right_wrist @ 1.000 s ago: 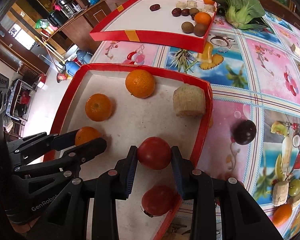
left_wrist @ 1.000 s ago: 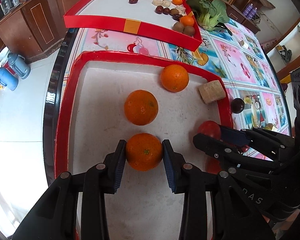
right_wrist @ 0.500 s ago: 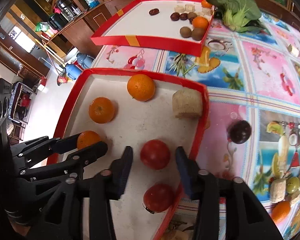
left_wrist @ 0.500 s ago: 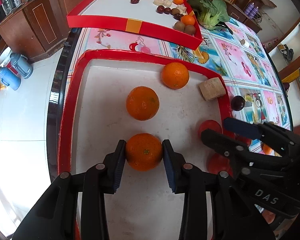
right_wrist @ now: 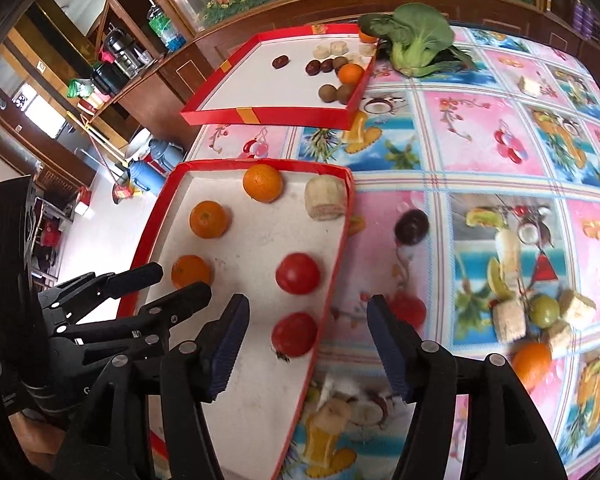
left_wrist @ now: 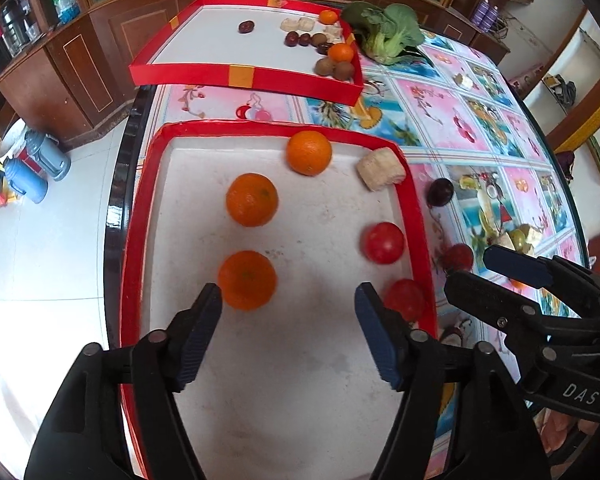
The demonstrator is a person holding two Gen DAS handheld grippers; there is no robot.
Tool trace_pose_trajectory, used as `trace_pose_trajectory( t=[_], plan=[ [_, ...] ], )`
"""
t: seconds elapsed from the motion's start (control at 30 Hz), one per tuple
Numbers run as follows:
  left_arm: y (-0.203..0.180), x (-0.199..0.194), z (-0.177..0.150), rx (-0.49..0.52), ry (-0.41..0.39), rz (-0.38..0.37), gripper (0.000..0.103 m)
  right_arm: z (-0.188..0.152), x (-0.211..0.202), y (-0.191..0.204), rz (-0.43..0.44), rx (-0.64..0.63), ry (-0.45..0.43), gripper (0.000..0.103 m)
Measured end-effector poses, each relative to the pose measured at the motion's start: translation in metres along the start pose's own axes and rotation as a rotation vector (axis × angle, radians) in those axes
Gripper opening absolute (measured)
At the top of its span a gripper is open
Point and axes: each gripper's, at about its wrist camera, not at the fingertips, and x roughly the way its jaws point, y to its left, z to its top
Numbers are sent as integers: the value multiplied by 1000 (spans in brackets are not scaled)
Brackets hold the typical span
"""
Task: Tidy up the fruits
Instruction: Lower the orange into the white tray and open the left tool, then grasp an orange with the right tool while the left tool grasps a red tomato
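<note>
**Left wrist view: oranges and tomatoes lined up in the near tray**

Three dimpled oranges, nearest one (left_wrist: 247,280), sit left in the red tray (left_wrist: 134,240); two glossy tomatoes (left_wrist: 384,243) sit right. Left gripper (left_wrist: 288,300) and right gripper (right_wrist: 308,312) both gape, holding nothing. "DAS" is printed on the right gripper.

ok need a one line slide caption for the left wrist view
Open left gripper above the near red tray, holding three oranges, two tomatoes and a corn cob piece.

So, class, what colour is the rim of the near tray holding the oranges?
Red; the near tray shows it best in the left wrist view.
</note>
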Motion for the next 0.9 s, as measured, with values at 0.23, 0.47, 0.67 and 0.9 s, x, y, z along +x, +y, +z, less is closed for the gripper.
trace_pose_trajectory(
  t=[0.23, 0.47, 0.67, 0.9],
  plan=[
    [-22, -9, -15, 59, 3, -4, 71, -28, -20, -13, -10, 23, -16, 70],
    [-40, -18, -32, 96, 7, -34, 71, -62, -42, -46, -47, 89, -24, 72],
    [-62, -17, -50, 151, 53, -92, 71, -99, -52, -83, -87, 188, -6, 72],
    [-96, -15, -56, 237, 69, -120, 71, -127, -62, -128, -116, 322, -3, 72]
  ],
)
